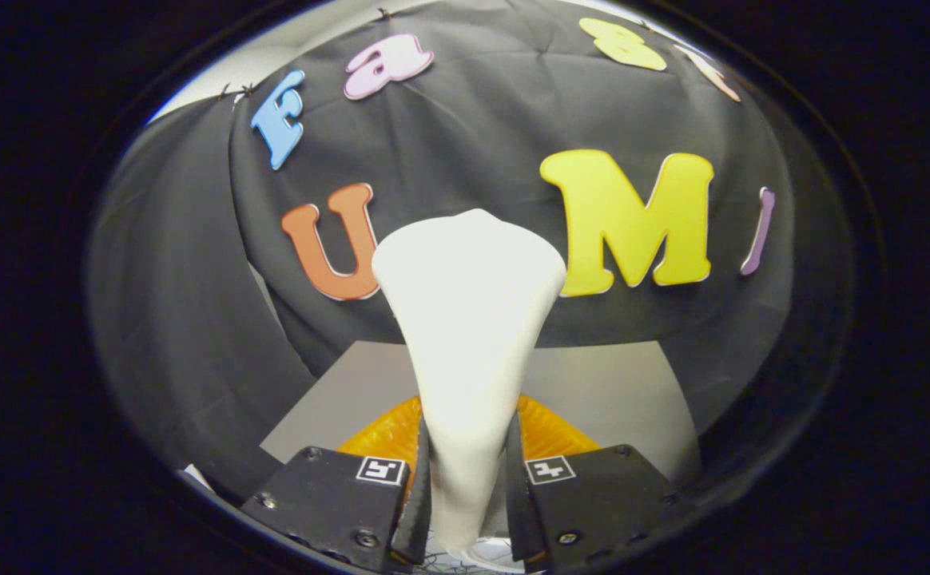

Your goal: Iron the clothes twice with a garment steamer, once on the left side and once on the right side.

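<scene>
A white garment steamer [469, 319] stands up between the fingers of my gripper [465, 479]. Both fingers press on its narrow handle, and its wide head flares out above them toward the booth's black wall. Just behind the handle and the fingers lies an orange garment [545, 431], spread on a grey table [609, 383]. The steamer and the fingers hide most of the garment, so only two orange patches show on either side of the handle.
Black cloth walls close in the booth behind and to the left of the table. The grey table's bare surface runs out to the left and right beyond the fingers.
</scene>
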`<state>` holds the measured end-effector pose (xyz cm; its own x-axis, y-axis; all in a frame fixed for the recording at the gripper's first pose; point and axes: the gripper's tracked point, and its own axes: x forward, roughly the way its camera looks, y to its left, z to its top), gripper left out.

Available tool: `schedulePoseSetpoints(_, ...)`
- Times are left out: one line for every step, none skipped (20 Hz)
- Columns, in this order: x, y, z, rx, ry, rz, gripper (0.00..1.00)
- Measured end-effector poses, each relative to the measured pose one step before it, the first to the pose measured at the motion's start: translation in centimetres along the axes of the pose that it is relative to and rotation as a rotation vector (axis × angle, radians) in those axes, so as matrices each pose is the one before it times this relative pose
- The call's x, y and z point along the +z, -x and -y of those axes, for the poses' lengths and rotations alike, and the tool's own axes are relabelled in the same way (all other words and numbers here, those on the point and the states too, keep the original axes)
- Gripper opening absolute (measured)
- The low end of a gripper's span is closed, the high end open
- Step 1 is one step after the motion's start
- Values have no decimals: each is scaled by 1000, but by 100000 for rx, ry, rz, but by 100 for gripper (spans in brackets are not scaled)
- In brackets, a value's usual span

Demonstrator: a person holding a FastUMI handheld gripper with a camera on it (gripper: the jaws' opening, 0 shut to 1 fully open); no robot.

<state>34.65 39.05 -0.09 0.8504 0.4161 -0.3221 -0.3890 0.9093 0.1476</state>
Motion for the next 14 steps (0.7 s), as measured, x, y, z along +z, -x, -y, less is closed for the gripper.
schedulePoseSetpoints(114, 1399, -113, 1408, -1340, 2288, 41)
schedulePoseSetpoints(207, 1578, -206, 1477, -885, 2244, 41)
schedulePoseSetpoints(390, 1576, -40, 1219, -1086, 2921, 41)
schedulePoseSetpoints(441, 1580, -21, 869, 159, 3148, 41)
schedulePoseSetpoints(466, 1260, -143, 1720, -440, 3059, 41)
schedulePoseSetpoints(66, 1202, -33, 1266, -134, 1757, 41)
schedulePoseSetpoints(346, 1595, 10, 848, -1579, 2195, 41)
schedulePoseSetpoints(118, 1294, 168, 756, 253, 1502, 41)
schedulePoseSetpoints(456, 1388, 190, -311, 2, 2186, 41)
schedulePoseSetpoints(416, 1485, 288, 90, -218, 2035, 41)
schedulePoseSetpoints(368, 1536, 159, 85, 445, 1822, 41)
schedulePoseSetpoints(327, 1424, 114, 129, 127, 1324, 41)
schedulePoseSetpoints(258, 1402, 430, -458, -575, 1817, 41)
schedulePoseSetpoints(182, 1714, 812, -670, 217, 1361, 41)
